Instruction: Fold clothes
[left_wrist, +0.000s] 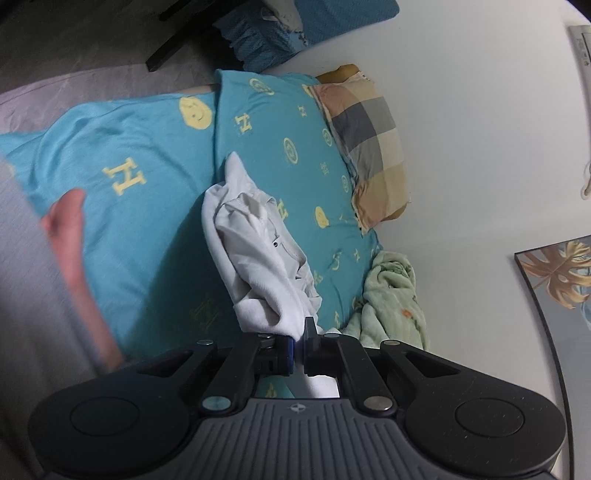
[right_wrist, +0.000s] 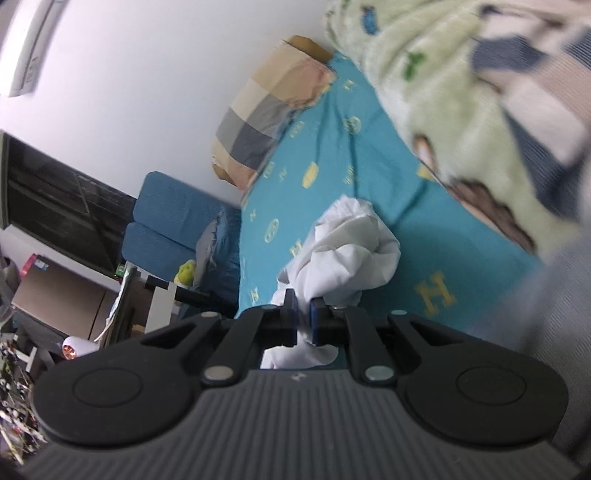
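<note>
A white garment (left_wrist: 255, 251) hangs crumpled above the teal bed sheet (left_wrist: 147, 206). My left gripper (left_wrist: 299, 341) is shut on one edge of the garment, with cloth pinched between the blue pads. The same white garment (right_wrist: 347, 254) shows in the right wrist view, bunched over the teal sheet (right_wrist: 332, 177). My right gripper (right_wrist: 303, 319) is shut on another edge of it, with white cloth trailing down behind the fingers.
A plaid pillow (left_wrist: 369, 147) lies at the bed's head by the white wall. A pale green blanket (left_wrist: 391, 299) is bunched on the bed. A blue sofa (right_wrist: 173, 229), boxes and clutter stand beside the bed. A person's arm (left_wrist: 74, 266) is at the left.
</note>
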